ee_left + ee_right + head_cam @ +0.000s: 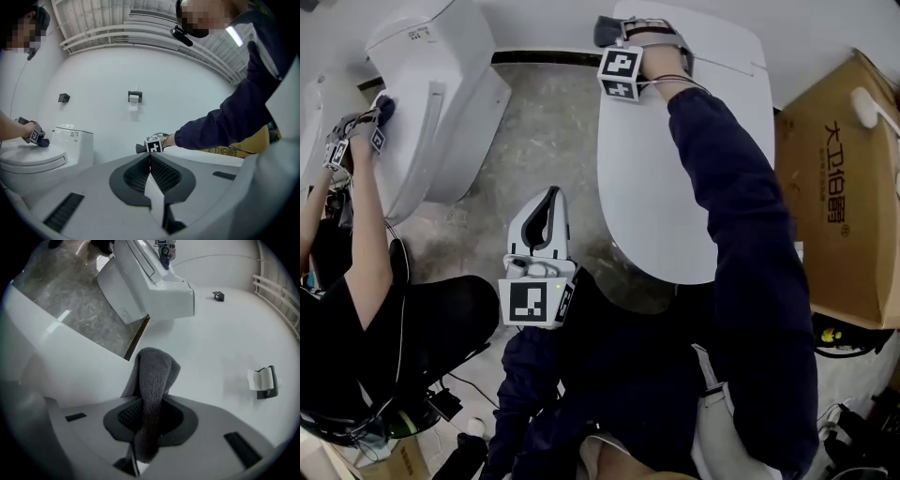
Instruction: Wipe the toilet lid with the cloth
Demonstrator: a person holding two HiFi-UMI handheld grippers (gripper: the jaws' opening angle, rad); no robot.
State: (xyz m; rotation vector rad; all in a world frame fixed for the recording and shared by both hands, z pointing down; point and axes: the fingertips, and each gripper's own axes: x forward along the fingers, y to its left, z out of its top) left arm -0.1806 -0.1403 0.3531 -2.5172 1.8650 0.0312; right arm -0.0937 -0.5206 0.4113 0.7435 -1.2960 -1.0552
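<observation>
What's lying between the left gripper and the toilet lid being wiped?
Only bare grey floor, as the head view shows. The left gripper hangs shut and empty beside the toilet lid, not touching it.

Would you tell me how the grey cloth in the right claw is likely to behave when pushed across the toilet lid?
Probably floppy: the cloth folds over itself where it leaves the right claw. Its fuzzy pile likely drags rather than slips on the glossy toilet lid. It looks light.
</observation>
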